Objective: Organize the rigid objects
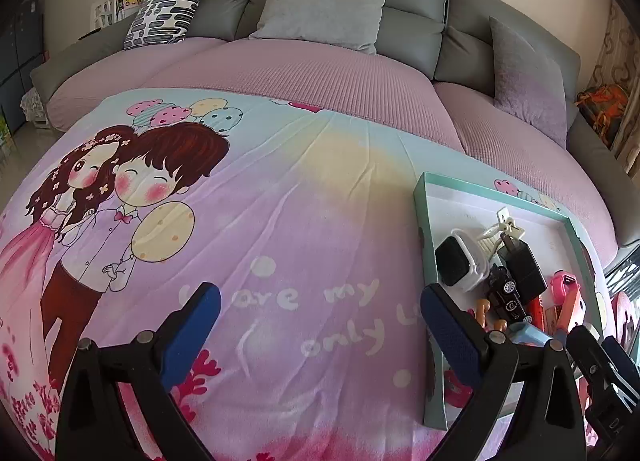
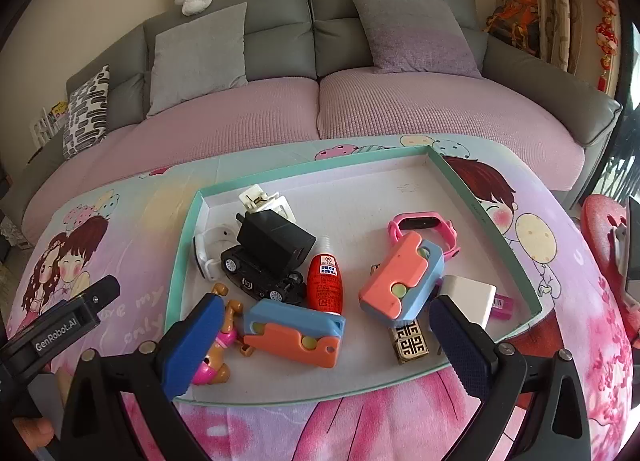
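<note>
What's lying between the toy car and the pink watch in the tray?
In the right wrist view, the red bottle stands between the toy car and the pink watch, leaning against the car; past it the tray floor is bare.

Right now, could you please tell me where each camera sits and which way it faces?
Left wrist: on the left gripper, facing the cartoon blanket and sofa; tray at right; own open jaws show.
Right wrist: on the right gripper, facing down into the tray of toys; open jaws and the left gripper show.
Shared: tray, black charger, toy car, sofa.
</note>
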A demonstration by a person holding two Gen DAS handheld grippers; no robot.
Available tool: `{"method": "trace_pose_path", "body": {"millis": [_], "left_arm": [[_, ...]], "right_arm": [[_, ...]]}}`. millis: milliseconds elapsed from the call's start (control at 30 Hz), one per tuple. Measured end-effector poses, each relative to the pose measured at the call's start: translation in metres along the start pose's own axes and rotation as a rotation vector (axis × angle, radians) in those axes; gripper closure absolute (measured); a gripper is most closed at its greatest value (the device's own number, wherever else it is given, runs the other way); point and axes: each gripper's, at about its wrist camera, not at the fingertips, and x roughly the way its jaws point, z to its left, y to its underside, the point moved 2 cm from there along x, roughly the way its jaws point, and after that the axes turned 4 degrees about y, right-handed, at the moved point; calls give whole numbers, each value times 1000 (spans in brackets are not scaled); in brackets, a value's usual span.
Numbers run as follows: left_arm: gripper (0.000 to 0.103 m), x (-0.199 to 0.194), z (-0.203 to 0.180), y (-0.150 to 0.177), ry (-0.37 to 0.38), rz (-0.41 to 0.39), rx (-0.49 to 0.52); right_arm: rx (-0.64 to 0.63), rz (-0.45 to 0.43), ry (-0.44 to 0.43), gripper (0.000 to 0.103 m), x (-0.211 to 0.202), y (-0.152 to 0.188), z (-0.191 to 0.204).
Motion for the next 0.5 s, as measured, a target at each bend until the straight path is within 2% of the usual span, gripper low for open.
{"method": "trace_pose_path", "body": {"millis": [167,500], "left_arm": [[3,-9,0,9,32,51,-16],[3,-31,1,37,-62,60,72]], "right_arm": [[-45,61,-3,0,-2,17,7],[-55,108,0,0,-9,46,9]]}}
